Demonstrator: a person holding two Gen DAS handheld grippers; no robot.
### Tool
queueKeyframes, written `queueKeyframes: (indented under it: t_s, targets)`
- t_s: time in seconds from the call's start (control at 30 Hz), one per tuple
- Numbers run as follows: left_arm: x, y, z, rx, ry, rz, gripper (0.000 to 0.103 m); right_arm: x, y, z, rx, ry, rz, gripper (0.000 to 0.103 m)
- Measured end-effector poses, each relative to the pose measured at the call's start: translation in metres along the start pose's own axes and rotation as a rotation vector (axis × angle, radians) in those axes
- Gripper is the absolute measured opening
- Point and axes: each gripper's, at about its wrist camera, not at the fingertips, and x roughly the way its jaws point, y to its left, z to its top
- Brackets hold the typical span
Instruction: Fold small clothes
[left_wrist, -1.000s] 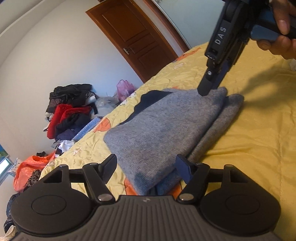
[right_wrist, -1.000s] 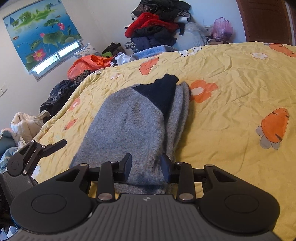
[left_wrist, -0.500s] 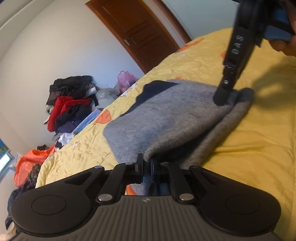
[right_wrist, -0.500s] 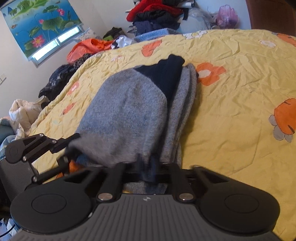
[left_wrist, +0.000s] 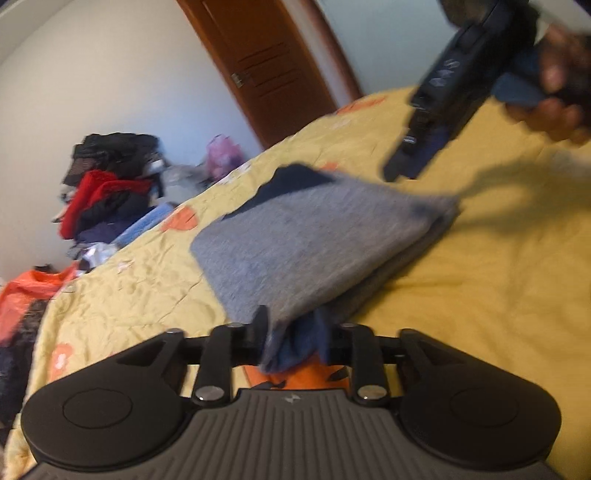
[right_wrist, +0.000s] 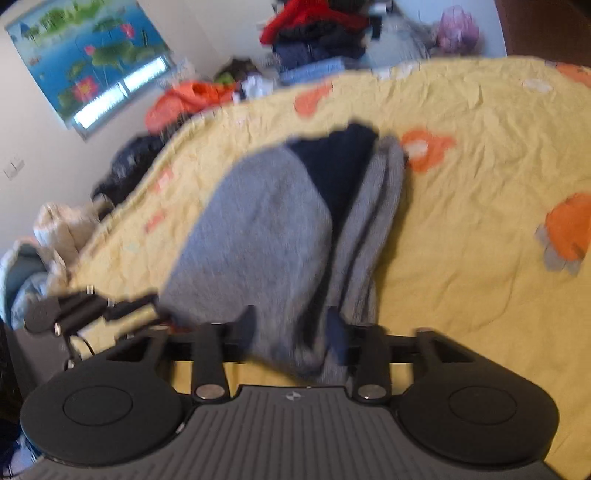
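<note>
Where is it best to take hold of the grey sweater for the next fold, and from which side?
Probably its near edge, where the stacked layers hang over the yellow quilt. Come from the near side, low, so each gripper takes every layer together.

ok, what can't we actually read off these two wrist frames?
- Both views are motion-blurred, so it is unclear whether the left claw or right claw presses on the grey sweater.
- Sweater's near hem: hidden behind the claw bodies in both views.
- The hand on the right claw: cut off by the left view's edge.
</note>
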Motion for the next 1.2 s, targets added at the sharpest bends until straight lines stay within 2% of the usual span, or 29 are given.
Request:
queueKeyframes:
  t_s: [0.07,0.1,0.17,0.23,0.37,0.43,0.5,0.57,0.63,0.7,0.8,0.83,0.87,0.93,1.0,1.07,1.2]
  targets:
    - [-0.01,0.014,0.009,-0.09,-0.068,-0.054,0.086,-0.011,-0.012,0.019,0.059,-0.074,0.026,0.059]
    - [-0.01,0.02,0.015,-0.145,-0.1,-0.05,0.089,-0.011,-0.018,0.03,0.096,-0.104,0.02,0.059]
    - [0.003,0.03,0.027,-0.254,-0.108,-0.015,0.089,-0.002,-0.026,0.051,0.132,-0.153,-0.005,0.059]
    - [0.031,0.035,0.036,-0.325,-0.057,0.05,0.088,0.022,-0.034,0.074,0.162,-0.147,-0.031,0.059]
    - [0.081,0.028,0.044,-0.354,0.035,0.085,0.088,0.085,-0.037,0.103,0.14,-0.073,-0.148,0.057]
    - [0.092,0.024,0.045,-0.347,0.049,0.057,0.088,0.109,-0.034,0.108,0.103,-0.029,-0.199,0.057]
    - [0.1,0.024,0.045,-0.377,0.071,0.006,0.088,0.125,-0.032,0.106,0.065,0.014,-0.207,0.035]
    - [0.105,0.023,0.043,-0.405,0.096,-0.029,0.088,0.123,-0.029,0.108,0.023,0.022,-0.198,0.02]
    - [0.111,0.021,0.042,-0.412,0.113,-0.058,0.087,0.111,-0.041,0.113,0.051,-0.014,-0.182,0.015]
    - [0.115,0.014,0.041,-0.395,0.115,-0.053,0.087,0.114,-0.065,0.111,0.128,0.0,-0.198,0.014]
    - [0.114,0.01,0.041,-0.391,0.113,-0.038,0.087,0.113,-0.062,0.104,0.118,-0.029,-0.189,0.016]
    - [0.113,0.009,0.041,-0.391,0.113,-0.037,0.087,0.111,-0.059,0.104,0.111,-0.039,-0.196,0.023]
    - [0.111,0.01,0.04,-0.391,0.113,-0.037,0.087,0.108,-0.056,0.104,0.112,-0.051,-0.203,0.038]
    - [0.109,0.012,0.04,-0.393,0.113,-0.037,0.087,0.097,-0.05,0.1,0.121,-0.091,-0.229,0.054]
    - [0.106,0.013,0.038,-0.394,0.112,-0.036,0.087,0.079,-0.046,0.092,0.14,-0.162,-0.22,0.057]
    - [0.101,0.013,0.037,-0.389,0.113,-0.026,0.087,0.067,-0.043,0.083,0.157,-0.188,-0.2,0.063]
    - [0.085,0.031,0.036,-0.429,0.09,0.016,0.088,0.058,-0.043,0.064,0.119,-0.14,-0.222,0.064]
